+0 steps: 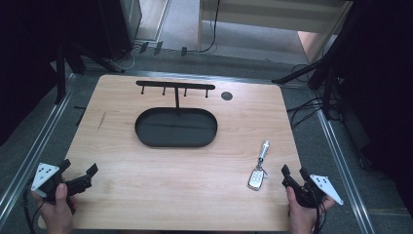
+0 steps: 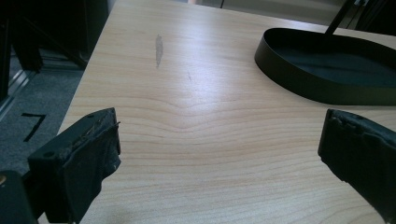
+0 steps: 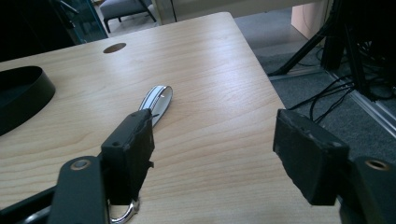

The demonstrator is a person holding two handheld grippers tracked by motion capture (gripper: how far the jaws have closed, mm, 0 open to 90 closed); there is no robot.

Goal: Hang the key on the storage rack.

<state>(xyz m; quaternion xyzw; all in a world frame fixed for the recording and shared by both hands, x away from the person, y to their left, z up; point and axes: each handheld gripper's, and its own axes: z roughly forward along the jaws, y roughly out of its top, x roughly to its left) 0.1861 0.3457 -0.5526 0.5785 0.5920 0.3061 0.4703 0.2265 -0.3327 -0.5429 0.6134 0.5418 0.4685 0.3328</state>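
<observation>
Pale wooden table (image 1: 146,195) over grey floor, dark stands and cables at both sides. Key fob (image 1: 256,178) with silver key (image 1: 263,148) lying near front right, just left of right gripper (image 1: 295,174); jaws spread wide, holding nothing. Farther back, centred: black oval tray (image 1: 176,127) with hooked rack (image 1: 175,86) rising behind it, round hole (image 1: 227,95) beside. Left gripper (image 1: 78,169) at front left corner, jaws wide apart, empty. Bare wood between tray and front edge.
</observation>
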